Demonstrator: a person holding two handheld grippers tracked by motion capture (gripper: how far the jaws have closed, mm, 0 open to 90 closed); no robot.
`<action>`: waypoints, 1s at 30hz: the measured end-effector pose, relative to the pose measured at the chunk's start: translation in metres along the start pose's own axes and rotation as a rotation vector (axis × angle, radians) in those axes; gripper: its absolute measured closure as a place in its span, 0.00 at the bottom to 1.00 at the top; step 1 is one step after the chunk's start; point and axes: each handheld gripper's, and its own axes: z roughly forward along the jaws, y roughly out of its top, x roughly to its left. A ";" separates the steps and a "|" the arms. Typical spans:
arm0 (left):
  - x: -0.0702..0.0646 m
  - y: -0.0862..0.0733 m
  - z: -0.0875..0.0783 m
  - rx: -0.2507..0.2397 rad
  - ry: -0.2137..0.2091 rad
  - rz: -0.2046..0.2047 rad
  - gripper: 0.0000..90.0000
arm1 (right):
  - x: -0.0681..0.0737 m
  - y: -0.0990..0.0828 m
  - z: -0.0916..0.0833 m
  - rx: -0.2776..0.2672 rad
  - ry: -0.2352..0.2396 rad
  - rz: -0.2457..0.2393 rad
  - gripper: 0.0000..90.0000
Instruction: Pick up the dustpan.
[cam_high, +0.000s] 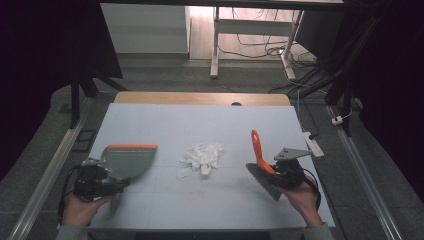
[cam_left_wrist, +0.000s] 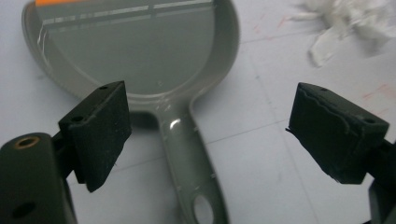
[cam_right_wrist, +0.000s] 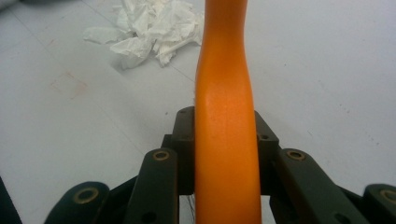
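Matte table (cam_high: 165, 120), crumpled white tissue (cam_high: 202, 157)

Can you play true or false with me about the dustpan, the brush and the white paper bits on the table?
1. The right gripper is squeezing the orange brush handle. True.
2. The left gripper is clamped shut on the grey dustpan. False: its jaws stand wide open on either side of the dustpan's handle, not touching it.
3. The crumpled white paper is lying inside the dustpan. False: it lies on the table between the dustpan and the brush.
4. The dustpan has an orange strip along its front edge. True.
5. The brush lies flat on the table. False: it is held up, its handle pointing upward.
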 end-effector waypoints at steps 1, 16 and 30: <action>0.001 -0.001 0.001 -0.002 -0.010 -0.009 0.16 | 0.000 0.000 0.000 0.001 -0.001 0.000 0.78; 0.009 -0.010 0.024 0.094 -0.018 -0.065 0.15 | -0.001 -0.001 0.001 0.003 -0.009 0.000 0.78; 0.011 -0.012 0.040 0.118 -0.014 -0.073 0.22 | 0.000 -0.001 0.003 0.008 -0.013 -0.005 0.78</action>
